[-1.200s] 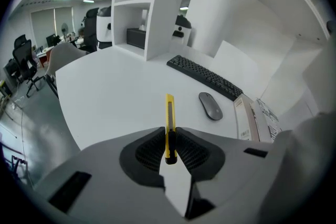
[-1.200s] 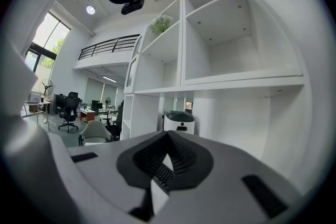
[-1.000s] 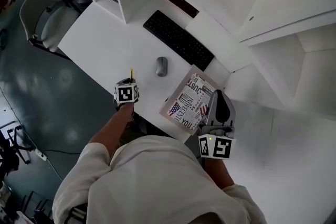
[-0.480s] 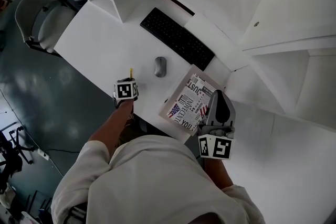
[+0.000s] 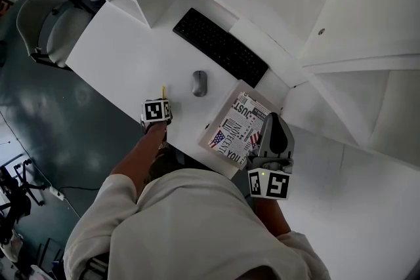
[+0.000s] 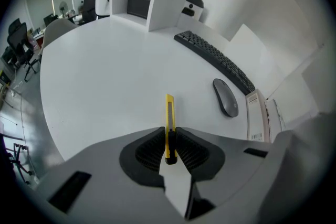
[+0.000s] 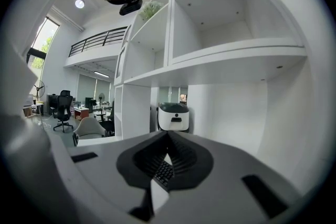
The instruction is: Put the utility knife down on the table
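**Knife clamped in your left claw, above the table**

Your left gripper [image 6: 169, 140] has its jaws clenched on the utility knife [image 6: 169, 122]. The two ribbed black pads press on the yellow handle from either side. The knife sticks straight out past the fingertips, toward the middle of the left gripper view, with bare white table [image 6: 105, 76] beyond it. From the head view the same gripper [image 5: 160, 101] sits left of centre near the table's front edge, and only a sliver of yellow [image 5: 163, 90] shows beyond its marker cube. Whether the knife's far end touches the table top I can't tell; the angle is too steep.

Up and to the right of the knife, well apart from it, the grey mouse [image 5: 199, 83] lies on the table. The black keyboard [image 5: 220, 49] runs diagonally above that, toward the top of the frame. A printed paper [image 5: 237, 125] lies at the table's lower right corner.

Your right gripper [image 5: 275, 120] hangs over that paper's right edge in the head view. In its own view the right gripper [image 7: 168, 135] looks level at white shelving [image 7: 210, 50], and its pad tips look pressed together with nothing between them. A strip of keyboard shows through the gap behind the tips.

A grey chair [image 5: 41, 26] stands at the far left, off the table's end.
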